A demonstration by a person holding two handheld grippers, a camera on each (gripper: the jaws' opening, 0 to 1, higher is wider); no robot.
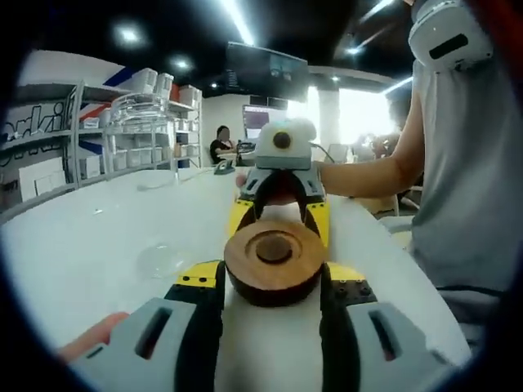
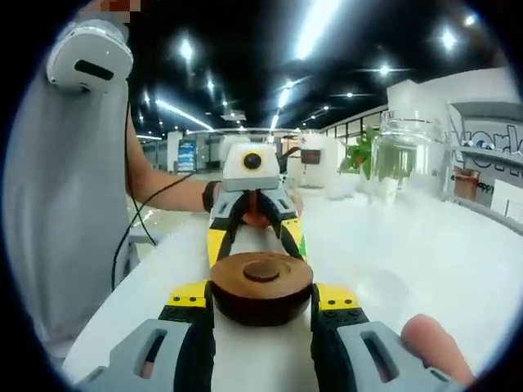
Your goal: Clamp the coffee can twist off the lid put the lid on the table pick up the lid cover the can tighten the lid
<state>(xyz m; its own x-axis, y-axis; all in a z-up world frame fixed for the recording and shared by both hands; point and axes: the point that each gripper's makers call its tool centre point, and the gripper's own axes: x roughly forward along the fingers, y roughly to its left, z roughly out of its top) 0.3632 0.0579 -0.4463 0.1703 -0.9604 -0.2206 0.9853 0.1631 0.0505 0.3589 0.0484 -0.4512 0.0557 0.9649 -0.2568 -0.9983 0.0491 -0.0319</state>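
A round brown wooden lid [image 1: 274,260] [image 2: 261,286] with a dark underside hangs just over the white table [image 1: 98,245] [image 2: 425,253]. My left gripper [image 1: 274,282] is shut on its near sides, black pads pressed against the rim. My right gripper [image 2: 261,304] faces it from the other end and is shut on the same lid. Each gripper appears beyond the lid in the other's view, the right gripper [image 1: 279,214] and the left gripper [image 2: 255,224]. A clear glass can [image 2: 409,151] [image 1: 140,122] stands apart, far off to the side on the table.
The person in a grey shirt [image 1: 466,188] [image 2: 73,204] stands at the table's edge. Shelves with white boxes [image 1: 90,139] line the far side. Someone sits at a desk [image 1: 221,145] in the background. Bare tabletop lies between the lid and the can.
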